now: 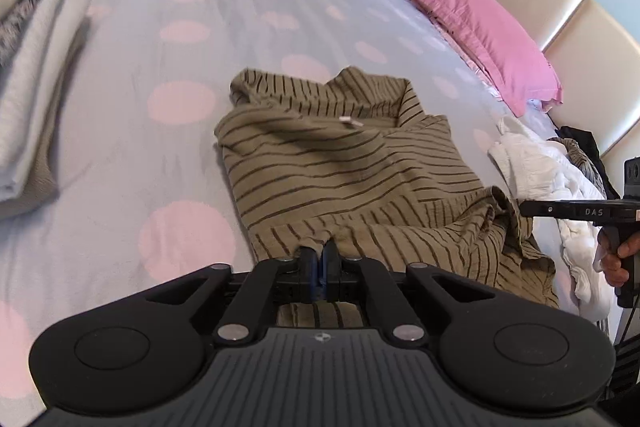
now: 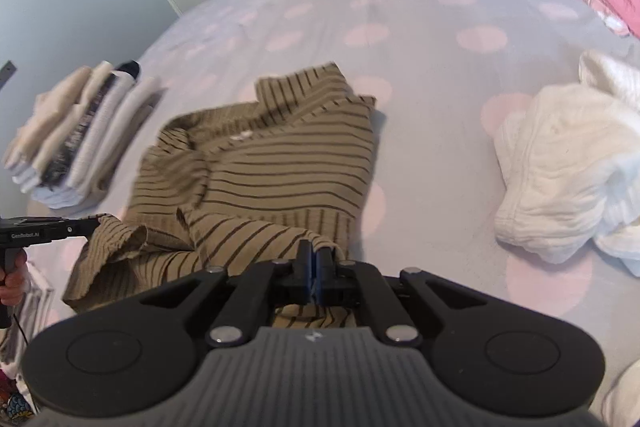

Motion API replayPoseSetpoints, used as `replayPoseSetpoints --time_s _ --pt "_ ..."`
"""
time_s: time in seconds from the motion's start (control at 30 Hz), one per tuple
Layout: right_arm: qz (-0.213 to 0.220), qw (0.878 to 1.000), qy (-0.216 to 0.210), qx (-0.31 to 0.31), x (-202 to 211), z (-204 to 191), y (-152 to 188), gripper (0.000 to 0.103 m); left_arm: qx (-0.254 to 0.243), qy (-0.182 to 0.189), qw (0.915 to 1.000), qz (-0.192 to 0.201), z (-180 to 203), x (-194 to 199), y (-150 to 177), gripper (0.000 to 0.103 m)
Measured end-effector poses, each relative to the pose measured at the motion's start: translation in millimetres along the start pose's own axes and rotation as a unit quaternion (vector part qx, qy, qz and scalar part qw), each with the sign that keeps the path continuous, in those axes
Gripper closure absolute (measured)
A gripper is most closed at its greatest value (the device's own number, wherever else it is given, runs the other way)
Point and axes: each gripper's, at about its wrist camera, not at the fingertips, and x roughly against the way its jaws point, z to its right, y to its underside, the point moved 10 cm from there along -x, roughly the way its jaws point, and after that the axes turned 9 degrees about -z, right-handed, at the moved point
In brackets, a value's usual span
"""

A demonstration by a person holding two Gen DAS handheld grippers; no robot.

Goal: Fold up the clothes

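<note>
Both grippers pinch the striped shirt [image 1: 344, 163] — left gripper [image 1: 319, 254] and right gripper [image 2: 316, 254], fingers pressed together on its near hem — shirt rumpled mid-bed [image 1: 168, 27], beside the folded pile [image 2: 80, 135].

Bedspread [image 1: 168, 27]: open stretch lying beyond the shirt [image 1: 340, 163]. Obstacles: folded stack [image 1: 32, 75] sitting at left edge; pillow [image 1: 480, 27] and white heap [image 2: 568, 163] crowding right side.
</note>
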Motion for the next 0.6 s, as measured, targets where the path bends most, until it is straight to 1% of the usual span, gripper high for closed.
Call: replayPoseSetpoints --time_s 0.03,0.07,0.1,0.13,0.17,0.2,0.27,0.33,0.43,0.5,0.6 --pt "-0.004 1.0 0.002 -0.003 -3.3 1.7 0.8 0.094 0.003 -0.005 1.0 -0.001 -1.8 0.5 1.7 0.096" --pt "-0.006 1.0 0.002 -0.006 -4.8 2.2 1.9 0.092 0.006 -0.009 0.9999 -0.002 -3.7 1.1 3.4 0.088" --pt "-0.009 1.0 0.002 -0.007 -4.9 1.9 3.3 0.085 0.009 -0.014 0.9999 -0.003 -5.5 1.6 5.2 0.082" --pt "-0.009 1.0 0.004 -0.006 -2.9 0.9 4.8 0.072 0.008 -0.02 0.9998 0.002 -5.6 6.3 7.2 0.079" --pt "-0.005 1.0 0.009 -0.001 0.9 -1.2 6.7 0.069 0.007 -0.027 0.9996 0.007 -5.4 11.8 9.2 0.072" --pt "0.0 1.0 0.012 0.008 6.5 -4.7 9.1 0.064 0.006 -0.03 0.9994 0.016 -3.3 19.5 11.6 0.063" --pt "0.011 0.999 0.02 0.025 18.8 -12.4 15.3 0.062 0.005 -0.038 0.9986 0.035 2.3 35.7 17.8 0.055" --pt "0.019 0.999 0.029 0.042 31.9 -21.3 26.0 0.058 0.001 -0.053 0.9974 0.048 10.4 50.4 26.8 0.054" --pt "0.028 0.996 0.045 0.072 50.9 -36.1 47.8 0.058 -0.039 -0.08 0.9942 0.061 33.6 70.7 46.3 0.054" --pt "0.024 0.993 0.059 0.1 59.7 -48.4 69.7 0.058 -0.059 -0.089 0.992 0.067 50.8 82.0 61.5 0.054" --pt "0.015 0.987 0.082 0.137 69.5 -64.1 105.2 0.058 -0.086 -0.105 0.9888 0.06 75.5 91.2 89.8 0.054"
